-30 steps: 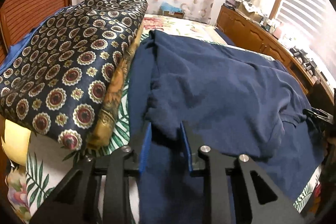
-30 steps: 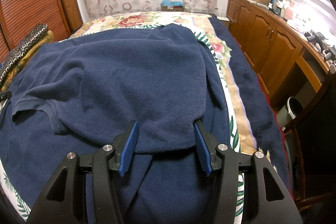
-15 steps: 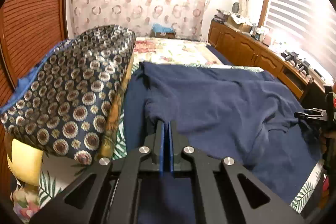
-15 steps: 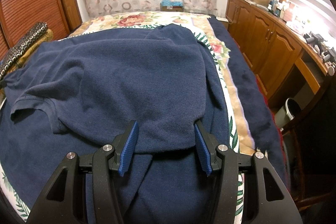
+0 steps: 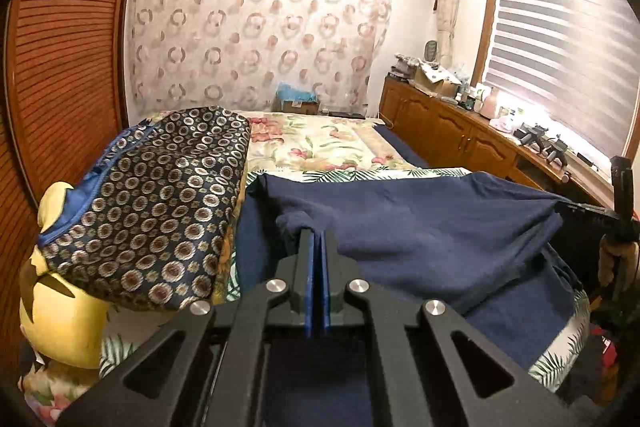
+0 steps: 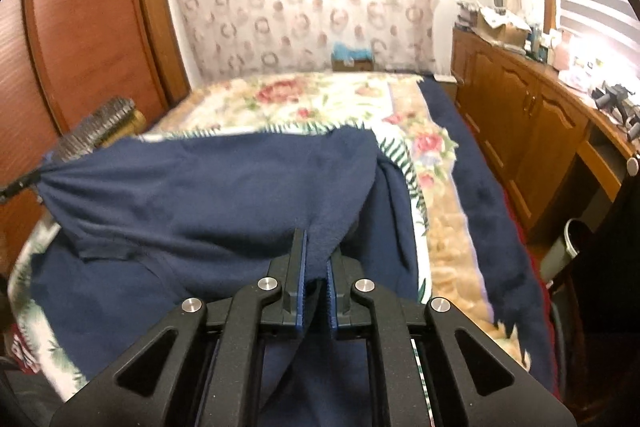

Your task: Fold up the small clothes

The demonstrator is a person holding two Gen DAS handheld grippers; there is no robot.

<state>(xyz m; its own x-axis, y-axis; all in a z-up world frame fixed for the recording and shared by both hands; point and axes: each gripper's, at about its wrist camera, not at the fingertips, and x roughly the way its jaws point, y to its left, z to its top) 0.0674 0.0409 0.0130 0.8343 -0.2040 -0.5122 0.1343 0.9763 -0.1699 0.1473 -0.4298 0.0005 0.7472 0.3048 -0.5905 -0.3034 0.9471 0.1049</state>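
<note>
No brand, label or legible writing shows on any item in either view.

The dark navy fleece garment (image 5: pixel 420 227) lies spread on the bed with floral and palm-leaf bedspread (image 5: pixel 332 147), its near edge raised off the lower layer of the same cloth. The left gripper (image 5: pixel 319 239) has its blue-padded fingers (image 5: pixel 308 279) drawn together on a bunched fold at the garment's near left corner; the cloth sits between and over the tips. The right gripper (image 6: pixel 316 255) is closed likewise on the near right part of the garment (image 6: pixel 208 195); a wedge of fleece hangs down between its ribbed blue pads (image 6: pixel 329 291), which stand slightly apart around it. The lifted edge runs taut between the two grippers. In the left view the right gripper appears at the far right edge, dark and only partly visible; in the right view the left one shows as a thin dark tip at the left edge.

The fleece is soft, matte and napped. Left of the garment, just beside it, rests a dark satin cushion with round medallion print (image 5: pixel 160 203), stacked on a yellow pillow (image 5: pixel 68 319). A wooden sideboard with panelled doors (image 5: pixel 452 135) runs along the right wall. The right view is motion-blurred.
</note>
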